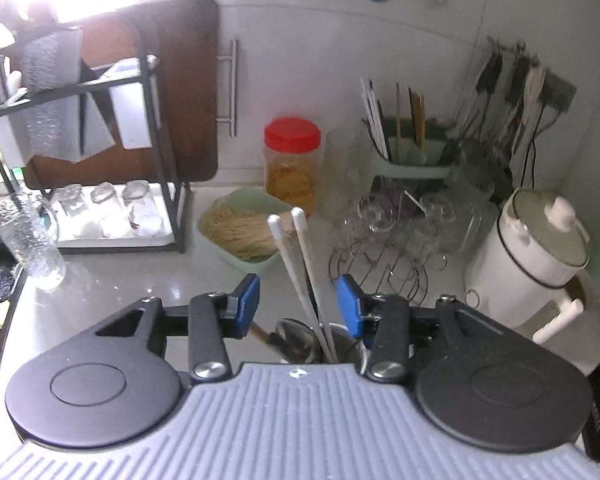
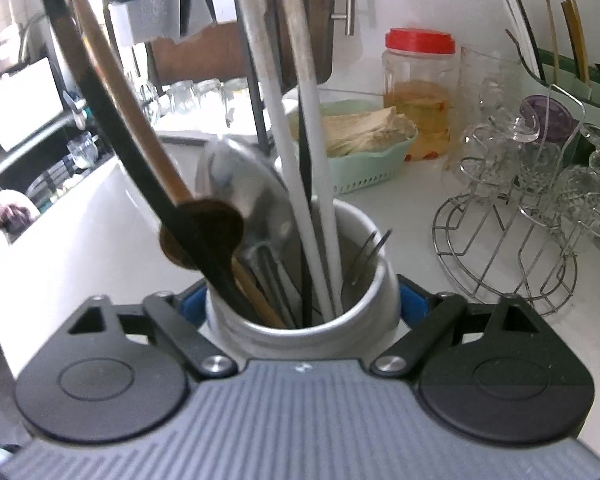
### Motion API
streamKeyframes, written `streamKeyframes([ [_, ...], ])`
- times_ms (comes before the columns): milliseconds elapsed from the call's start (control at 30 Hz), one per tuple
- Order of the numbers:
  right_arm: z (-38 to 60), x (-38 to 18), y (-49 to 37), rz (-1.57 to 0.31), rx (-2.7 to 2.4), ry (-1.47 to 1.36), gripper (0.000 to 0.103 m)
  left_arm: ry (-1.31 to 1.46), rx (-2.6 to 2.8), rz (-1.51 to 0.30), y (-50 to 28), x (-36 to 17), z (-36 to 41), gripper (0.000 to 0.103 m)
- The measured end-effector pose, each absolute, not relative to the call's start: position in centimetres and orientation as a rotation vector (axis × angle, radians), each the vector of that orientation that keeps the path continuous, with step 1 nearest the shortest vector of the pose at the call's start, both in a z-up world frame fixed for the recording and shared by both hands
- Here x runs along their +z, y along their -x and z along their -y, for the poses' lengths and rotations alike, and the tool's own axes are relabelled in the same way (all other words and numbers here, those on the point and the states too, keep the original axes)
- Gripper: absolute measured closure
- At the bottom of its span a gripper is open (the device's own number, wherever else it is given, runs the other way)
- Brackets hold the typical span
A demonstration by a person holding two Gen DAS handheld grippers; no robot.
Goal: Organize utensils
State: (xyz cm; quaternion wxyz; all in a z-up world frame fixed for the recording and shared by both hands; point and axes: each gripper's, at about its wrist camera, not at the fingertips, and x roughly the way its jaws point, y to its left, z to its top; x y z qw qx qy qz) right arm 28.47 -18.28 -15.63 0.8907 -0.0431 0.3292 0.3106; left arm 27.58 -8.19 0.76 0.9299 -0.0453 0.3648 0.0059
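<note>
A white utensil cup [image 2: 300, 336] stands on the counter between the wide-spread jaws of my right gripper [image 2: 302, 300]. Its blue pads sit close beside the cup's walls and I see no squeeze. The cup holds two white chopsticks [image 2: 300, 120], a metal spoon [image 2: 244, 184], a wooden spoon [image 2: 204, 228], a black-handled utensil [image 2: 112, 120] and a fork [image 2: 368, 252]. From above, my left gripper [image 1: 298, 306] is open over the cup [image 1: 342, 330]. The white chopsticks [image 1: 300, 272] stand free between its pads, touching neither.
Behind the cup are a green basket of noodles [image 1: 240, 236], a red-lidded jar [image 1: 292, 160] and a wire rack of glasses [image 1: 388, 256]. A white lidded pot [image 1: 532, 256] stands right. A black dish rack [image 1: 100, 208] and glass tumbler [image 1: 32, 240] stand left by the sink [image 2: 40, 184].
</note>
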Motion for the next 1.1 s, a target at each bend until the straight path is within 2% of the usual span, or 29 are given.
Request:
streamKeyframes([
  [100, 18.8, -14.1, -28.1, -0.673, 0.635, 0.071, 0.0, 0.112, 0.036, -0.708, -26.0, 2.4, 7.1, 0.039],
  [233, 19.8, -11.2, -27.0, -0.657, 0.635, 0.038, 0.0, 0.145, 0.054, -0.667, -23.9, 4.4, 5.3, 0.033],
  [500, 22.4, -5.2, -23.0, -0.593, 0.558, -0.044, 0.0, 0.163, 0.044, -0.611, -19.0, 6.4, 2.6, 0.027],
  [633, 22.9, -2.9, -20.5, -0.559, 0.512, -0.051, 0.0, 0.179, 0.034, -0.597, -16.0, 6.6, 1.4, 0.014],
  [833, 23.9, -0.6, -16.2, -0.51, 0.468, -0.062, 0.0, 0.185, 0.032, -0.595, -11.5, 6.0, 0.4, 0.007],
  [1100, 24.2, 0.2, -10.3, -0.494, 0.429, -0.09, 0.0, 0.18, 0.034, -0.615, -5.7, 4.5, -0.1, 0.004],
])
